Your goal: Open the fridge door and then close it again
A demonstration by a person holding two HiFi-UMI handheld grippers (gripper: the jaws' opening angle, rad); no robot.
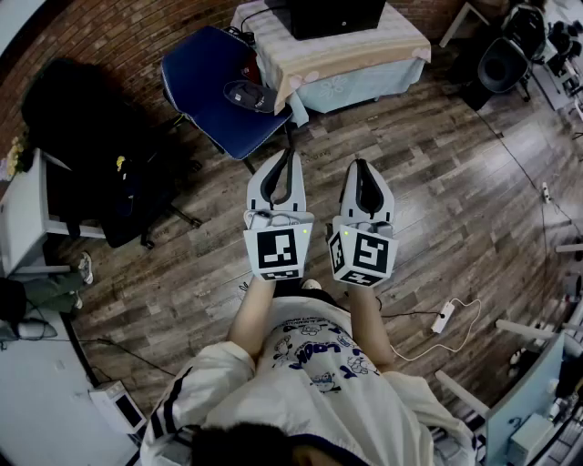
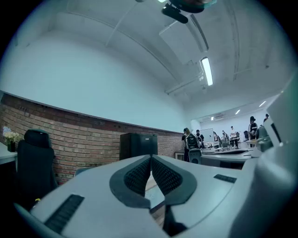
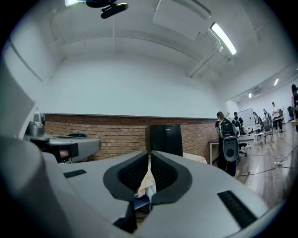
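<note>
1. Left gripper (image 2: 151, 158): jaws shut tip to tip, nothing held.
2. Right gripper (image 3: 149, 153): jaws together, empty.
3. Blue chair (image 1: 219, 91): just beyond the left gripper.
4. Fridge (image 1: 323, 14): black, door closed, set back from the near edge of the cloth-covered table (image 1: 364, 55), well apart from both grippers.

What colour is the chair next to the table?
The chair is dark blue. You see it best in the head view.

We log: fridge (image 3: 165, 139) black; wall (image 3: 102, 132) red-brown brick, pale above; chair (image 1: 214, 91) navy blue; tablecloth (image 1: 364, 56) beige over pale blue; floor (image 1: 446, 191) brown wood planks, streaked grey.
</note>
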